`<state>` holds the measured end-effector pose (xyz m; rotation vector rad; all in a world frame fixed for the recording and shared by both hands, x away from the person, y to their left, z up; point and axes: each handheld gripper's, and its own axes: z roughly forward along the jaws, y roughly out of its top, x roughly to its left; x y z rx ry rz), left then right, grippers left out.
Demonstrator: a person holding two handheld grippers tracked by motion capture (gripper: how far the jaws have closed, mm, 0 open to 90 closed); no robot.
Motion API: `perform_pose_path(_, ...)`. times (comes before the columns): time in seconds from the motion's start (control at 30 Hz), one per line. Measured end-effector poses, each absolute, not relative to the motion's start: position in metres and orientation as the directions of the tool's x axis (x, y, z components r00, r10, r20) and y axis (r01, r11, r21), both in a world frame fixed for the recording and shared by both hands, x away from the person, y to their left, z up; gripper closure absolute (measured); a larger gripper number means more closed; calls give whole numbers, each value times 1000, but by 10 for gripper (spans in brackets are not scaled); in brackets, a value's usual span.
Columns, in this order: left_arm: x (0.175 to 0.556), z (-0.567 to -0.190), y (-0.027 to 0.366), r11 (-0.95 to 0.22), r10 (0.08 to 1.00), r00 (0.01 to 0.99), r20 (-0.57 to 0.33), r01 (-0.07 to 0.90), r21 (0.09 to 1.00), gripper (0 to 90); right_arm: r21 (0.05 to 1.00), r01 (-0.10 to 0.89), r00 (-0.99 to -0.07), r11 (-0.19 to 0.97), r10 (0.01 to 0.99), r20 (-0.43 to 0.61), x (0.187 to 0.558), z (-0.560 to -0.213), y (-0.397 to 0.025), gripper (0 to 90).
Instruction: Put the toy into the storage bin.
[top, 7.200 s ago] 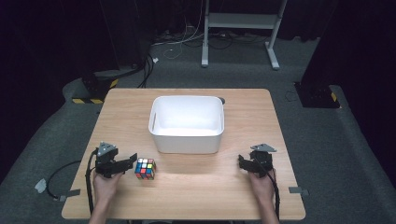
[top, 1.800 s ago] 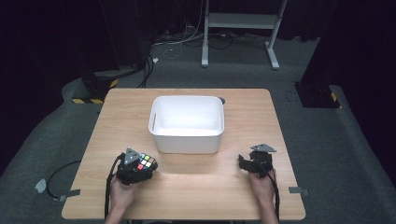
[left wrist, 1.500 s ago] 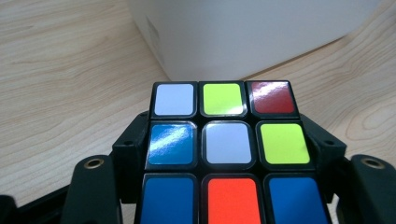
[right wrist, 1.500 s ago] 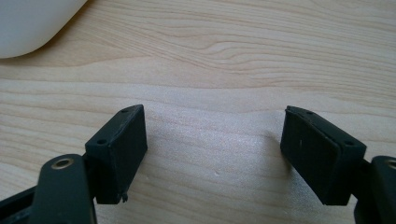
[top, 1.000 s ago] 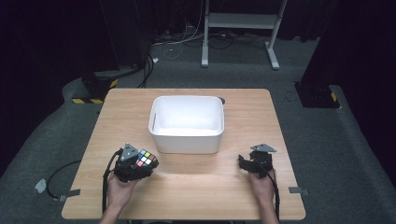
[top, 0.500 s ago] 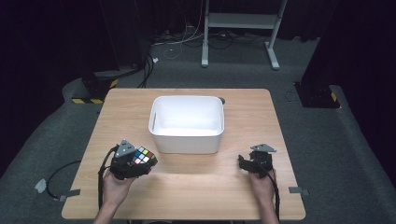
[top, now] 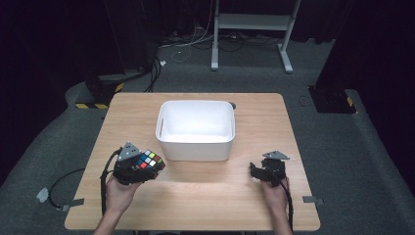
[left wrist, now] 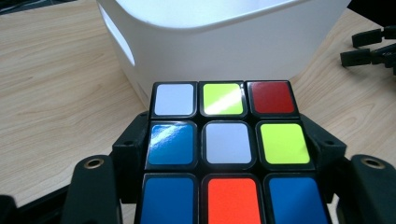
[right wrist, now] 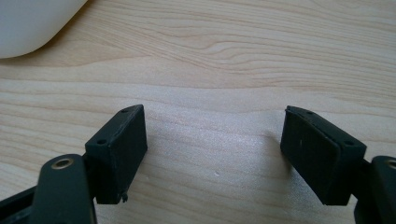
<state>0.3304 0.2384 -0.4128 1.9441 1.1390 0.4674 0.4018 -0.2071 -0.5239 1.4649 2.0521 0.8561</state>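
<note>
No brand, label or writing can be read on anything. Near the bench's (top: 195,196) front-left corner, the left gripper (top: 139,169) is clamped on the puzzle cube (top: 149,160), its jaws pressing the cube's two sides; the cube is raised off the wood, just before the white bin's (top: 195,147) front-left corner. The left hand (top: 120,193) comes in from the front edge. Toward the front-right, the right gripper (top: 259,172) rests low over bare wood, jaws wide apart, gripping nothing, with the right hand (top: 275,195) behind it.

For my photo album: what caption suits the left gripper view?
Left claw grips a scrambled puzzle cube before a white bin.
</note>
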Motion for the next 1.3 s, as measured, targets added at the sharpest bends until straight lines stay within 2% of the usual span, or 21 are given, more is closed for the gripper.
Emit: perform_pose_path(1.3,336,-385,239,-243,827,551,-111,529,813,338,721,652,-318,234,948,-21,401,-524,-207,227)
